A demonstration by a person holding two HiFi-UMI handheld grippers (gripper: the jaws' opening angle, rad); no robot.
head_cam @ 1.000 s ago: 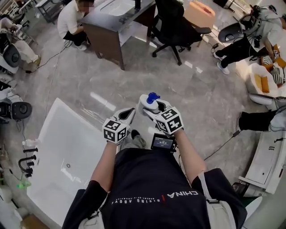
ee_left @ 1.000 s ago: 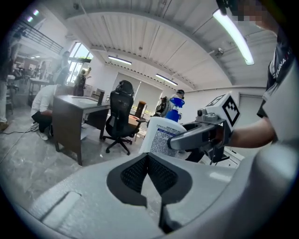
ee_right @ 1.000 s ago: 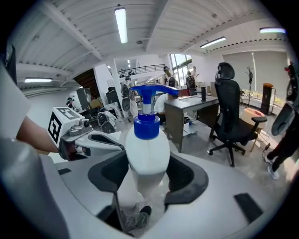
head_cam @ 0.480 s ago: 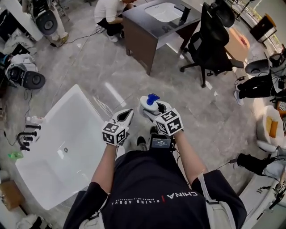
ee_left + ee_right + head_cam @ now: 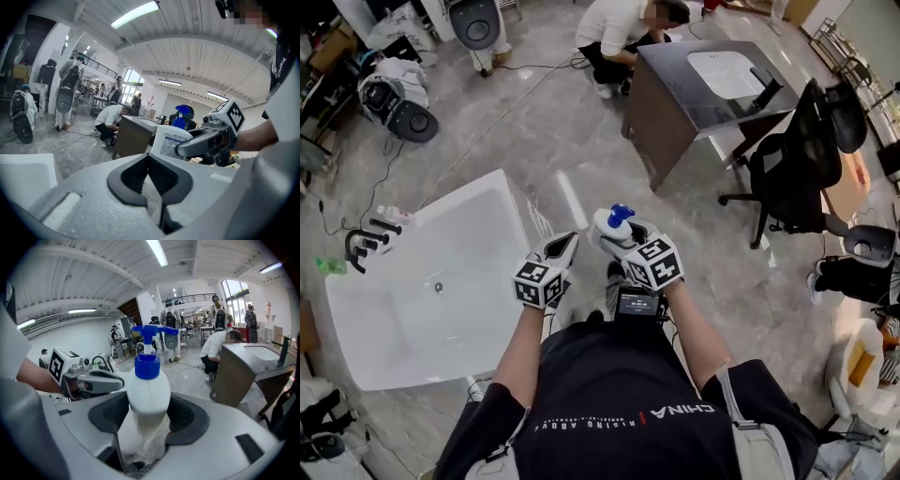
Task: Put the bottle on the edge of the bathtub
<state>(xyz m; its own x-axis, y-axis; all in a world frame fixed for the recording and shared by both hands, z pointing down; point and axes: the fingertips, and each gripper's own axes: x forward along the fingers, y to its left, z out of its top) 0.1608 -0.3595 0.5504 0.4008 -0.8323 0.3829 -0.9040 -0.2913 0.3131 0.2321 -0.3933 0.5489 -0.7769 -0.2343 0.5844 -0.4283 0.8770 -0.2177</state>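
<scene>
A white bottle (image 5: 610,228) with a blue pump stands upright in my right gripper (image 5: 622,236), whose jaws are shut on its body; in the right gripper view the bottle (image 5: 149,394) fills the gap between the pads of that gripper (image 5: 149,417). My left gripper (image 5: 560,249) is held just left of it, shut and empty, its pads meeting (image 5: 150,161). From the left gripper view the bottle (image 5: 168,139) shows ahead to the right. The white bathtub (image 5: 518,225) lies on the floor to the left, its near rim beside the left gripper.
Black taps (image 5: 366,246) and small items sit at the tub's far left end. A dark vanity with a sink (image 5: 703,94) and a black office chair (image 5: 806,159) stand ahead right. A person crouches (image 5: 623,33) by the vanity. Machines and cables (image 5: 398,103) lie at upper left.
The view has swung round: the tub now lies lower and closer beside the left gripper, the vanity has shifted right. Both grippers keep the same pose, the bottle still held.
</scene>
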